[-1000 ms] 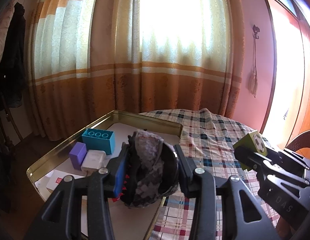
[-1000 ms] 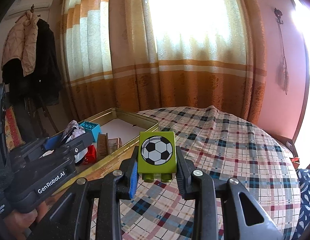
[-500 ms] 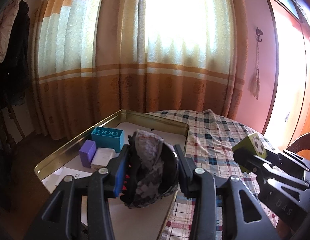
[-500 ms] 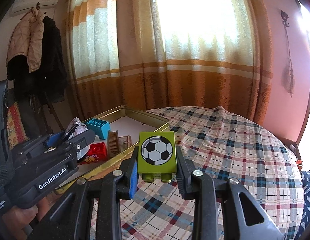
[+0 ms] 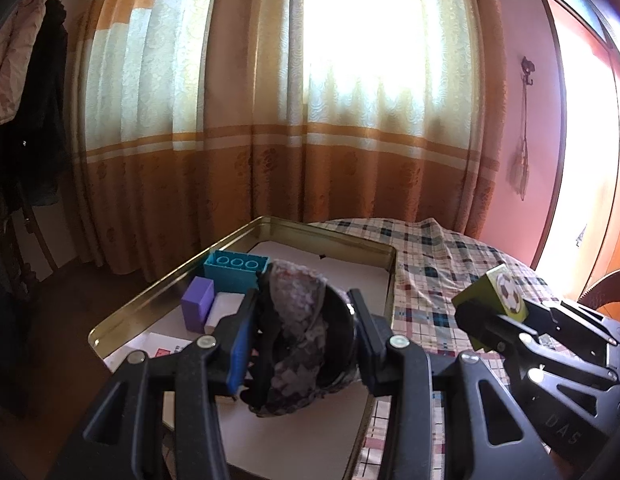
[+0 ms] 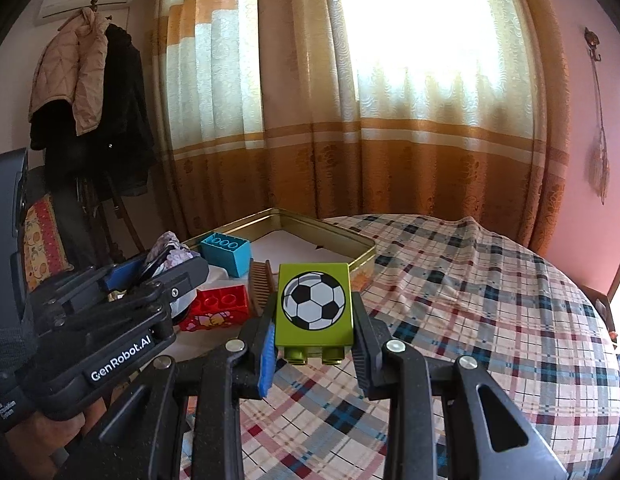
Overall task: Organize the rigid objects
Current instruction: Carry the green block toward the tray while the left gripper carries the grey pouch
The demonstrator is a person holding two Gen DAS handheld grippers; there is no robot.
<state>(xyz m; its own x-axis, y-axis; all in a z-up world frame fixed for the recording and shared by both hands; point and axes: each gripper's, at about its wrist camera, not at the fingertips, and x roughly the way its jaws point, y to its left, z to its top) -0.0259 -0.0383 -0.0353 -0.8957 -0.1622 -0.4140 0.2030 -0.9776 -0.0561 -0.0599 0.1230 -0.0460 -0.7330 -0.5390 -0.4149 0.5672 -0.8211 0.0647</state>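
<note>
Striped orange curtains [image 6: 349, 120] are seen beyond a bench under a plaid cloth [image 6: 489, 300], with a gold tray [image 5: 329, 236] ahead of the fingers. "GenRobot.AI" is read on the left gripper [image 6: 166, 270], whose fingers are closed on a floral-covered round object [image 5: 300, 336] over the tray. A green football-printed block [image 6: 313, 312] is clamped in the right gripper [image 6: 313, 354] above the cloth.

Blown-out daylight through the curtains [image 5: 294, 120], foreground dim and backlit, fisheye bending, dark corners
</note>
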